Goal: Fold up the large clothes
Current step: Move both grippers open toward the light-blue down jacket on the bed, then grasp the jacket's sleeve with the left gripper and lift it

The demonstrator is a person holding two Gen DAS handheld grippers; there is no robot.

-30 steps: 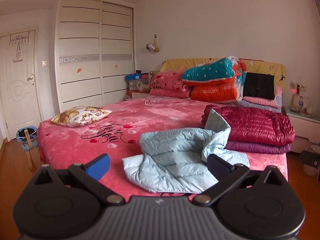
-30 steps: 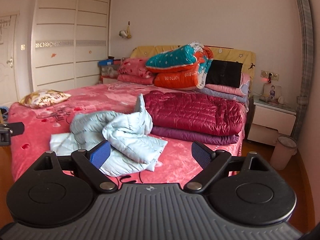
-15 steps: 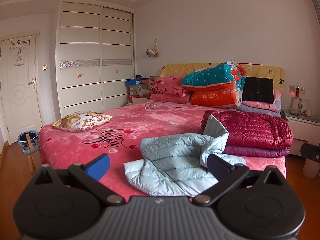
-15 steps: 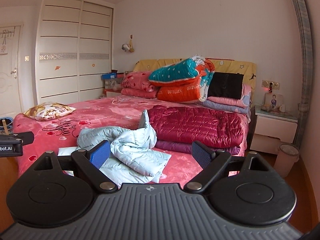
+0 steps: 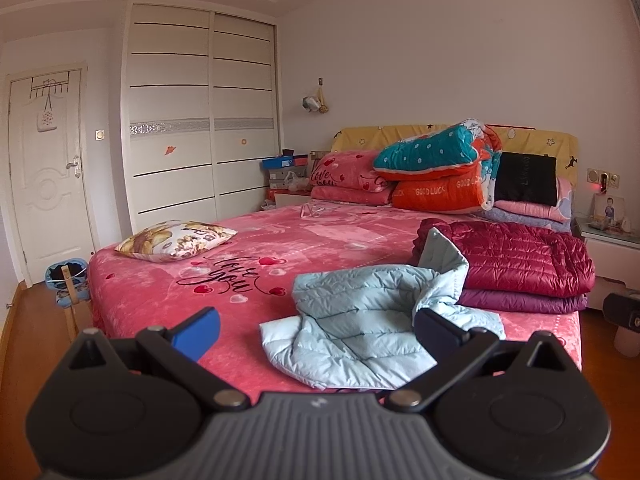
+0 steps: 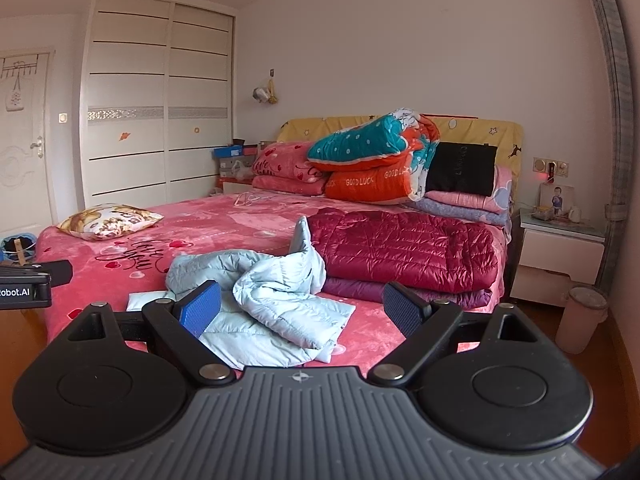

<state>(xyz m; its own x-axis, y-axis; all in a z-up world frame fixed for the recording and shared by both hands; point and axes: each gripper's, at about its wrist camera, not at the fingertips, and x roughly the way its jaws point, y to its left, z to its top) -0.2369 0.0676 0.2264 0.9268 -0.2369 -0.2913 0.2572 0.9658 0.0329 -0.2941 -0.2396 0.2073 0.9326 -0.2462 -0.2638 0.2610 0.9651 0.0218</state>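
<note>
A pale blue quilted jacket (image 5: 360, 312) (image 6: 264, 292) lies crumpled near the foot edge of the pink bed (image 5: 224, 268) (image 6: 224, 224), with a flap standing up at its far side. Just behind it rest folded dark red and purple puffer coats (image 5: 516, 256) (image 6: 404, 244). My left gripper (image 5: 316, 330) hovers open short of the bed, off the jacket. My right gripper (image 6: 302, 308) is open too, holding nothing, short of the jacket's right part. The left gripper's body (image 6: 28, 280) shows at the left edge of the right wrist view.
Stacked quilts and pillows (image 5: 436, 176) fill the headboard end. A patterned cushion (image 5: 176, 238) lies on the bed's left side. A white wardrobe (image 5: 200, 120) and door (image 5: 44, 168) stand left. A nightstand (image 6: 560, 256) and a bin (image 6: 582, 316) stand right of the bed.
Both grippers have tilted up and drawn back slightly, so the bed and jacket sit lower and farther in view. The jacket has not moved. Both stay open.
</note>
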